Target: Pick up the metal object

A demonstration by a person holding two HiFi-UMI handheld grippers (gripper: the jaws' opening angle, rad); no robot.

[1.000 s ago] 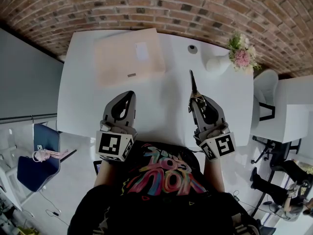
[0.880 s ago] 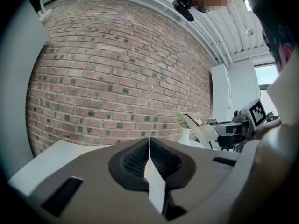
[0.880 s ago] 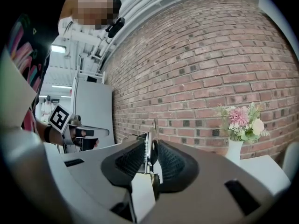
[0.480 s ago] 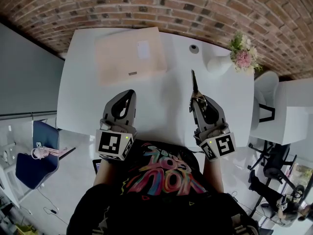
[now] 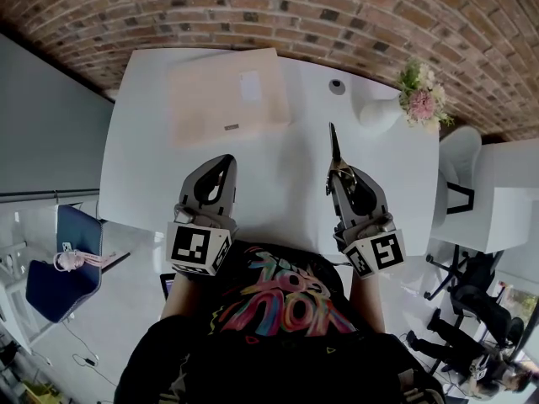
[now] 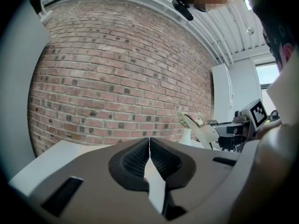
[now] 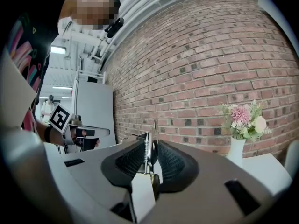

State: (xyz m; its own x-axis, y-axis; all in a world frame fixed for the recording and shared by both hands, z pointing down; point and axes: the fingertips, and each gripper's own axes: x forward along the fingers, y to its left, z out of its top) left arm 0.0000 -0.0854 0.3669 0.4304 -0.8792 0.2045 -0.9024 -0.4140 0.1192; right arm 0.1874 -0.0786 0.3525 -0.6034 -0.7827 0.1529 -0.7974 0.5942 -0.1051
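My right gripper [image 5: 336, 170] hovers over the right half of the white table [image 5: 282, 162], shut on the metal object [image 5: 333, 144], a slim tool with a spring whose pointed end sticks out forward past the fingertips. In the right gripper view the metal object [image 7: 149, 148] stands upright between the black ribbed pads [image 7: 170, 162]. My left gripper [image 5: 225, 162] hangs level with it over the table's left half. In the left gripper view the left gripper [image 6: 149, 143] has its pads pressed together with nothing between them.
A flat beige cardboard box [image 5: 227, 95] lies at the table's far left. A white vase with pink flowers [image 5: 413, 99] stands at the far right corner, a small round object [image 5: 337, 85] beside it. White chair [image 5: 459, 154] and brick wall [image 5: 269, 7] border the table.
Both grippers keep their places and the metal object stays clamped in the right one. Only the head view drifts slightly.
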